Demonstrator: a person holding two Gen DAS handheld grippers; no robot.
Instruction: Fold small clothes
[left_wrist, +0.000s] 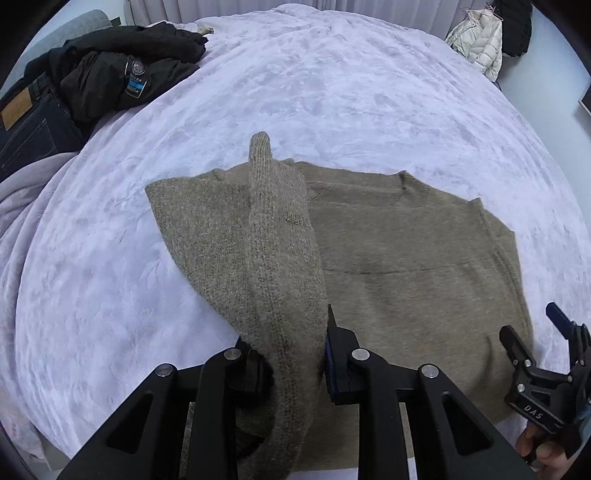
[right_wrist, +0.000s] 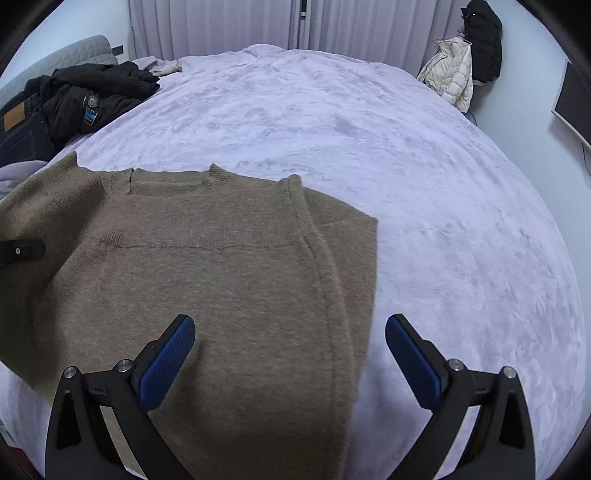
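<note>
A tan knit sweater (left_wrist: 399, 258) lies flat on a lavender bed cover (left_wrist: 314, 99), neckline away from me. My left gripper (left_wrist: 291, 354) is shut on the sweater's left sleeve (left_wrist: 280, 236), which is lifted and drapes over the jaws, its cuff pointing up. My right gripper (right_wrist: 290, 332) is open and empty, hovering over the sweater's right lower part (right_wrist: 229, 288); its right side is folded inward along a straight edge. The right gripper also shows at the right edge of the left wrist view (left_wrist: 535, 354).
A pile of black clothing (left_wrist: 122, 70) and dark jeans (left_wrist: 26, 122) lies at the bed's far left. A white puffer jacket (right_wrist: 452, 75) and a black coat (right_wrist: 484, 40) hang at the far right. Curtains (right_wrist: 221, 26) stand behind the bed.
</note>
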